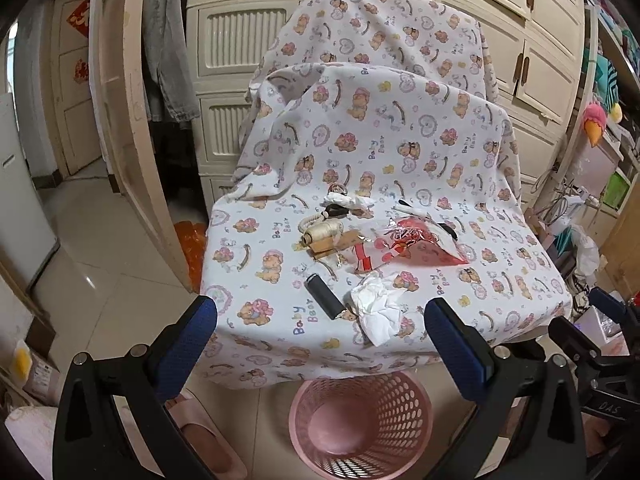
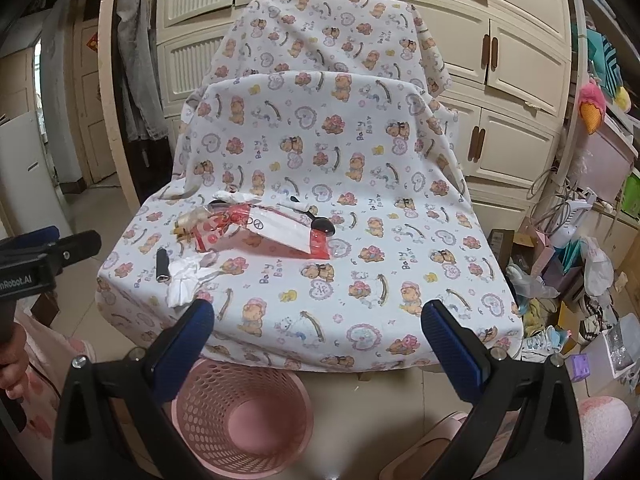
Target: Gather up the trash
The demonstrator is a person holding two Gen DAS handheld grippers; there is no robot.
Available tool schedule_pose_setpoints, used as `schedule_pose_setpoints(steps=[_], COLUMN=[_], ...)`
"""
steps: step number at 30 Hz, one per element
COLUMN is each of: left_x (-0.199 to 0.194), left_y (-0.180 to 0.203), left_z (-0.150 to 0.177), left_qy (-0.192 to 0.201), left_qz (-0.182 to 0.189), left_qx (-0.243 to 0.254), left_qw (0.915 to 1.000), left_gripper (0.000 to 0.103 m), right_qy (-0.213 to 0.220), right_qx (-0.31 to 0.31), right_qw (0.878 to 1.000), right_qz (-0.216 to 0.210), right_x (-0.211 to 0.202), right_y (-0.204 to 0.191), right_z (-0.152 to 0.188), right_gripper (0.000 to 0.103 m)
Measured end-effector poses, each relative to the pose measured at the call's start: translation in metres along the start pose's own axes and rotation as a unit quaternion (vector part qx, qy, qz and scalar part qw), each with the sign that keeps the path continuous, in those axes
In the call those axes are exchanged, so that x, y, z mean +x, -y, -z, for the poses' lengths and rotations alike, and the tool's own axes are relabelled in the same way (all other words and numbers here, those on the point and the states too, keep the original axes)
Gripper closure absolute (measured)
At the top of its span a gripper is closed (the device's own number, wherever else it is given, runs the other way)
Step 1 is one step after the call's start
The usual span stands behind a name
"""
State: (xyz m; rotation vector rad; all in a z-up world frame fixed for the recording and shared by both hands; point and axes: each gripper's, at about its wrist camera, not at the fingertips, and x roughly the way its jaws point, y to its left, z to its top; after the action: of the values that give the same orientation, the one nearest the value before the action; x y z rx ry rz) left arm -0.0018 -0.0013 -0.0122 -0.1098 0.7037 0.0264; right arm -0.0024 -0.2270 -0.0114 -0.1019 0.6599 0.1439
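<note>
1. The left gripper (image 1: 320,320) hangs with its jaws spread wide and nothing between them, short of the front edge of the chair's bear-print cloth (image 1: 400,148).
2. The right gripper (image 2: 318,320) is likewise wide apart and holds nothing, facing the bare right half of the seat.
3. The trash lies clustered on the left half of the seat: a crumpled white tissue (image 1: 378,312) near the front edge, a black cylinder (image 1: 322,296) just beside it, and a red and white plastic bag (image 1: 408,248) farther back.
4. Behind the bag lie a spool of cream thread (image 1: 322,234), another white scrap (image 1: 346,200) and a dark spoon-like thing (image 2: 322,227), partly hidden.
5. A pink perforated basket (image 1: 362,424) stands on the floor under the seat's front edge, its near rim cut off by the frame.
</note>
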Motion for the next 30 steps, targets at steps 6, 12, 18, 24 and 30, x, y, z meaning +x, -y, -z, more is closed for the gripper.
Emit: schedule_pose_setpoints(steps=[6, 12, 18, 24, 30], left_x=[0.002, 0.002, 0.005, 0.006, 0.005], left_y=[-0.007, -0.005, -0.012, -0.019, -0.01], left_z=[-0.006, -0.005, -0.005, -0.006, -0.004], left_qy=[-0.005, -0.006, -0.008, -0.009, -0.004], left_qz=[-0.001, -0.005, -0.001, 0.0, -0.003], left_qx=[0.0, 0.004, 0.004, 0.0, 0.008], left_qw=[1.0, 1.0, 1.0, 1.0, 1.0], left_gripper=[0.001, 0.001, 0.001, 0.001, 0.001], right_qy=[0.001, 0.003, 0.005, 0.005, 0.002], right_qx=[-0.004, -0.009, -0.009, -0.005, -0.005], right_qw=[1.0, 1.0, 1.0, 1.0, 1.0], right_qz=[0.001, 0.011, 0.009, 0.007, 0.007], right_x=[0.0, -0.001, -0.001, -0.001, 0.0], right_y=[0.001, -0.001, -0.003, -0.002, -0.001], right_z=[0.0, -0.001, 0.0, -0.001, 0.0], right_gripper=[0.0, 0.0, 0.0, 0.0, 0.0])
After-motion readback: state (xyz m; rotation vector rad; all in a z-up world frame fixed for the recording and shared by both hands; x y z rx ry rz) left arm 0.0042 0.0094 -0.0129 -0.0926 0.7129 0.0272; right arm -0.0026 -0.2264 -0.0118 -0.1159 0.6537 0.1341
